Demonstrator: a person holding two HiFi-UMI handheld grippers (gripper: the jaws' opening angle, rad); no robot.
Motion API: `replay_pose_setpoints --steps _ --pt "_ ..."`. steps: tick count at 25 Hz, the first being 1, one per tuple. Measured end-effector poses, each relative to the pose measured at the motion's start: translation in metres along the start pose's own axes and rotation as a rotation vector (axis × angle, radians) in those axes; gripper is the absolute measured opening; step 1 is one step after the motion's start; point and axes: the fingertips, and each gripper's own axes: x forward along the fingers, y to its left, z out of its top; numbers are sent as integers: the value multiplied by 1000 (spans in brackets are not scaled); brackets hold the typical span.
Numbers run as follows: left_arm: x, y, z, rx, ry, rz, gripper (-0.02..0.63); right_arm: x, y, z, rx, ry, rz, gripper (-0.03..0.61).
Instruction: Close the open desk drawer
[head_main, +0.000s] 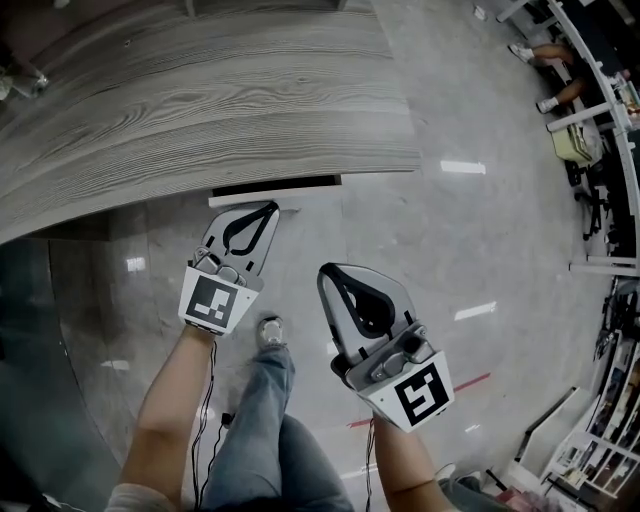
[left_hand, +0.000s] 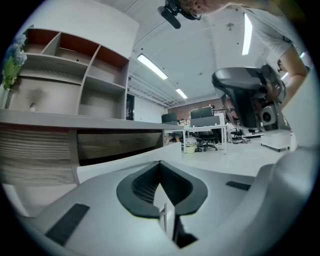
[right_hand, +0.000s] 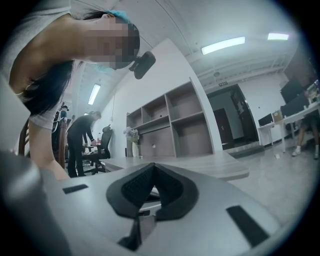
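Note:
A grey wood-grain desk (head_main: 200, 110) fills the top of the head view. Under its front edge a drawer (head_main: 277, 192) stands out a little, showing a dark gap and a white front. My left gripper (head_main: 270, 207) is shut, empty, with its tip at the drawer's white front. In the left gripper view the drawer front (left_hand: 115, 161) lies just beyond the left gripper (left_hand: 160, 163), below the desk top (left_hand: 75, 120). My right gripper (head_main: 328, 272) is shut, empty, and hangs over the floor, short of the desk. The right gripper (right_hand: 150, 166) points at the desk top (right_hand: 210, 165).
The person's leg and shoe (head_main: 270, 332) are below the drawer, between the two grippers. An open shelving unit (right_hand: 170, 125) stands behind the desk. White desks and chairs (head_main: 600, 120) line the right side. A person (right_hand: 82, 140) bends over a chair at the far left.

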Motion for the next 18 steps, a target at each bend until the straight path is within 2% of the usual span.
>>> replay_pose_setpoints --steps 10,15,18 --pt "25 13 2 2 5 6 9 -1 -12 1 0 2 -24 8" --pt "13 13 6 -90 -8 13 9 -2 -8 4 1 12 -28 8" --pt "-6 -5 20 -131 -22 -17 9 -6 -2 12 8 18 -32 8"
